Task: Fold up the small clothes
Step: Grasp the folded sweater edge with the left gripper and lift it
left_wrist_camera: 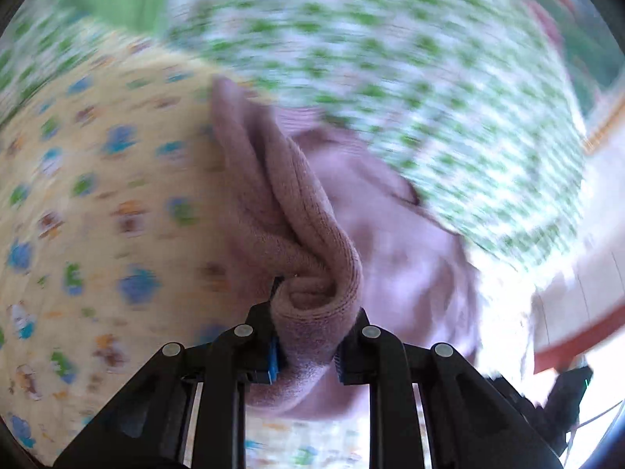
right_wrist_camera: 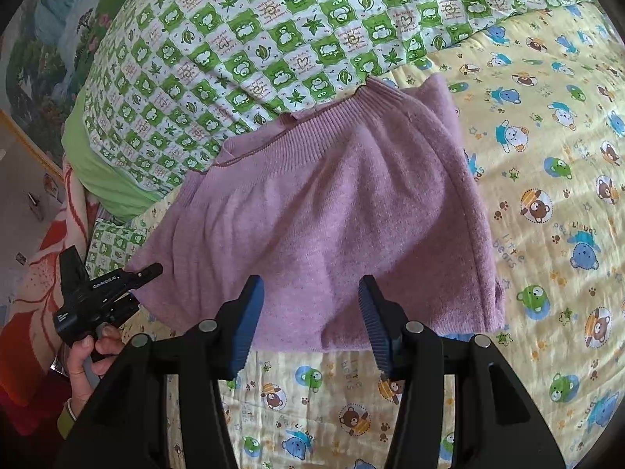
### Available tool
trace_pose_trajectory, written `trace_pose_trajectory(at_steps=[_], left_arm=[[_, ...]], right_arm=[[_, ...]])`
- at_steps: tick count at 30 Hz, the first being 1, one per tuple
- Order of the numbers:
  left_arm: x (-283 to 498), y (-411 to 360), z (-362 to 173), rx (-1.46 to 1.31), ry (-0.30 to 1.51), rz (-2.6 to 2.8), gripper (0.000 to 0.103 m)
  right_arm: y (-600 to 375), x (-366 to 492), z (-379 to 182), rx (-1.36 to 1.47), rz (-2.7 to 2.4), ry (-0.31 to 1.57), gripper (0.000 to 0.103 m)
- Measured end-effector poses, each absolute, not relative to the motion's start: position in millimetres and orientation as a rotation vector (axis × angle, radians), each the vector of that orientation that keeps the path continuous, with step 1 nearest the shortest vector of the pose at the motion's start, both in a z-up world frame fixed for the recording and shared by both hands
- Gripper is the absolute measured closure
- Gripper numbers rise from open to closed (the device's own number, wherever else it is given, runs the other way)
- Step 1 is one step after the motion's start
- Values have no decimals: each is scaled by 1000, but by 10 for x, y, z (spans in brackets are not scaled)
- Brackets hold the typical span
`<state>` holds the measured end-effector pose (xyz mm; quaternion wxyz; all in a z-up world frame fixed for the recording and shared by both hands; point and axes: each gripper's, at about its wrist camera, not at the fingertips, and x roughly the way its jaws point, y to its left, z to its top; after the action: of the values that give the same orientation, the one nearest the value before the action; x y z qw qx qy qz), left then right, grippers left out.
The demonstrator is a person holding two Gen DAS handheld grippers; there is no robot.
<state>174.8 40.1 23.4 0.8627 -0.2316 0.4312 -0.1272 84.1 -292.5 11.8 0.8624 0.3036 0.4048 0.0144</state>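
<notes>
Mauve knitted woollen garment (right_wrist_camera: 320, 211) | our left gripper (left_wrist_camera: 308, 312) pinches its bunched edge | our right gripper (right_wrist_camera: 310, 312) hovers over its hem, jaws apart, gripping nothing

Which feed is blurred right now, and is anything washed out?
Left wrist view: bedding smeared by motion, only the pink knit bunched in the left gripper is sharp, lower right glares white. Right wrist view: crisp, evenly lit, edges bowed by the fisheye.

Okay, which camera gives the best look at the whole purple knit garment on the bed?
The right wrist view. There the purple knit garment lies spread on the yellow bear-print sheet, sharp, with its ribbed band showing. The left wrist view is blurred and shows only a bunched fold clamped in the left gripper.
</notes>
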Motion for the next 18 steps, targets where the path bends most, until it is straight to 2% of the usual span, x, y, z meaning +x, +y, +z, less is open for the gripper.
trace_pose_trajectory(at_steps=[3,7,10,18], left_arm=[[1713,-67,308,-409,907,-388,84],[1755,-489,-1,-345,991,-432,84],[1763,-560,-178,-336,1034,-427,84],[1799,-523,-212,-352,1041,-433,84]], right_arm=[[-2987,949,110,660,50,852,51],[-3091,1221,88,675,80,865,51],[-3106,1473,85,671,115,876,51],[-2790,2309,-82,713,336,930,50]])
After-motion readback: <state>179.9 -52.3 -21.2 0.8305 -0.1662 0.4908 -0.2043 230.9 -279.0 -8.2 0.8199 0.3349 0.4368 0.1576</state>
